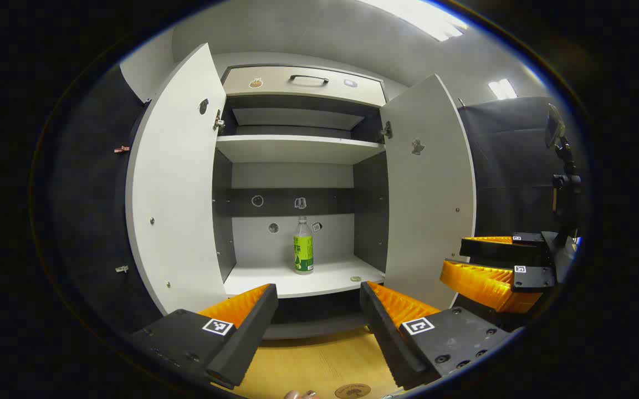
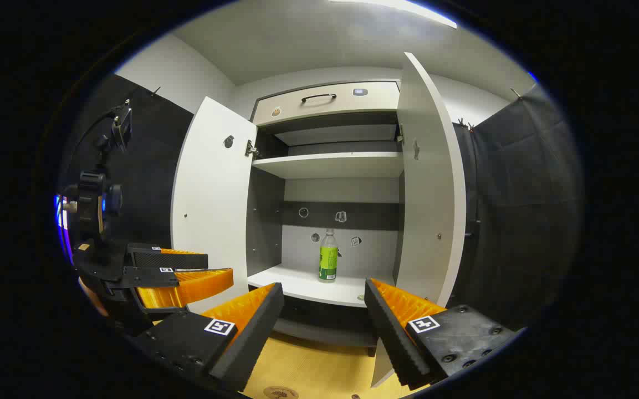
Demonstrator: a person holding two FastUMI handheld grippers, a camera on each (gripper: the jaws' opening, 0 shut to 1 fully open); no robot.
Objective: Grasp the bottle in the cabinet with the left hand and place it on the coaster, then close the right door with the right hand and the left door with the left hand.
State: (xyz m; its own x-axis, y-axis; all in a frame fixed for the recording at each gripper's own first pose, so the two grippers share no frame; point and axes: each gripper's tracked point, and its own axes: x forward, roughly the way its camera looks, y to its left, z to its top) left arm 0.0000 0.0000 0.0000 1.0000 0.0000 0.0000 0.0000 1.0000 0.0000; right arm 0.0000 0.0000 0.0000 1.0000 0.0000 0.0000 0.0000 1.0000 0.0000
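Observation:
A clear bottle with a green label (image 1: 303,246) (image 2: 328,256) stands upright on the cabinet's lower shelf (image 1: 275,281), near its middle. Both white doors hang open: the left door (image 1: 175,183) (image 2: 214,199) and the right door (image 1: 430,188) (image 2: 427,177). My left gripper (image 1: 319,310) is open in front of the cabinet, well short of the bottle. My right gripper (image 2: 325,316) is open too, a little to the right; it also appears at the right edge of the left gripper view (image 1: 496,266). A round brown coaster (image 1: 352,390) (image 2: 280,392) lies on the wooden table.
The wooden tabletop (image 1: 313,360) runs under both grippers. An upper shelf (image 1: 297,148) and a drawer with a dark handle (image 1: 308,80) sit above. A black camera stand (image 1: 563,166) rises at the right. A small round item (image 1: 356,279) lies on the lower shelf's right front.

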